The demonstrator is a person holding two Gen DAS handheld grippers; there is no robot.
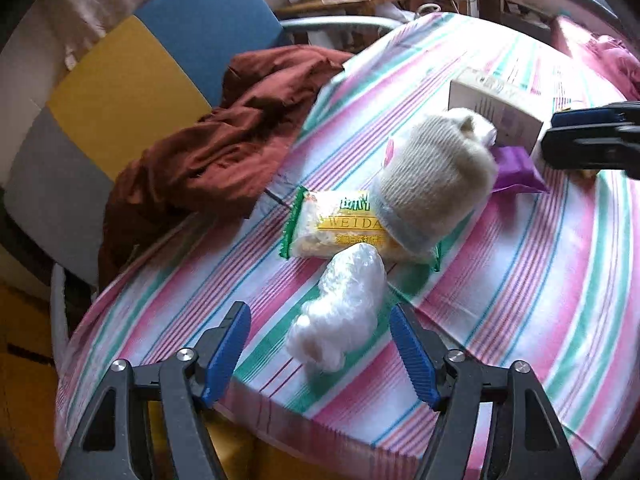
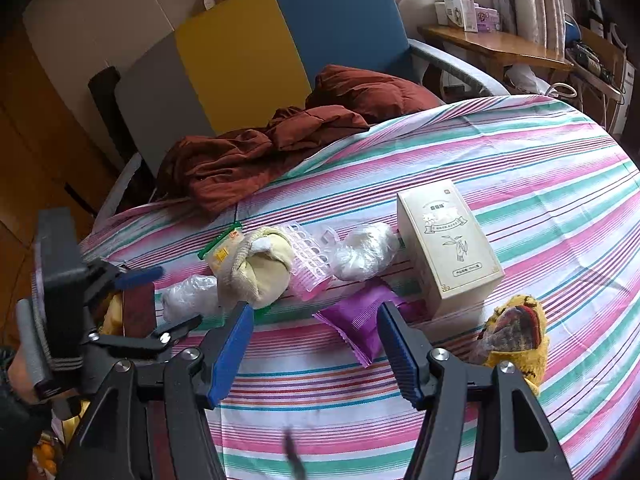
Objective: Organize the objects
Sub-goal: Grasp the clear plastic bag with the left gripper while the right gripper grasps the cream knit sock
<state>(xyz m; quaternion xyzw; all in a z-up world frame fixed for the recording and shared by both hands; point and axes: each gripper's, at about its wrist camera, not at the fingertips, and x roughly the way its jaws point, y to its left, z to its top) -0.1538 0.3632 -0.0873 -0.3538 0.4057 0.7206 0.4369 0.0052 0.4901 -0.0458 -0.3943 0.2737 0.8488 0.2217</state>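
Striped cloth (image 1: 500, 280) in pink, green and white is spread over the round table, and the objects to be organized are gathered near its middle.

In the left wrist view, the left gripper (image 1: 320, 354) is held over the near edge of the table with its blue pads spread apart. A crumpled clear plastic bag (image 1: 344, 312) is seen lying between and just ahead of the pads, and no pad is pressed on it. Beyond the bag a yellow snack packet (image 1: 340, 228) with green ends is laid flat, and a rolled cream knit sock (image 1: 436, 176) is rested partly over its right end. A purple sachet (image 1: 516, 168) is tucked behind the sock, and a white box (image 1: 496, 108) is stood just beyond it.

In the right wrist view, the right gripper (image 2: 316, 350) is held with its pads spread, and nothing is pinched by them. The purple sachet (image 2: 356, 320) is seen between and just ahead of the pads, lying on the cloth beside the cream box (image 2: 448, 248). A second bundle of clear plastic (image 2: 366, 252) is set to the left of the box, with a pink plastic grid piece (image 2: 308, 260) next to it and the sock (image 2: 256, 268) further left. A yellow plush toy (image 2: 516, 332) is laid to the right of the gripper, near the box.

A rust-red garment (image 2: 272, 152) is draped from the table edge onto a chair (image 2: 248, 60) with grey, yellow and blue panels.
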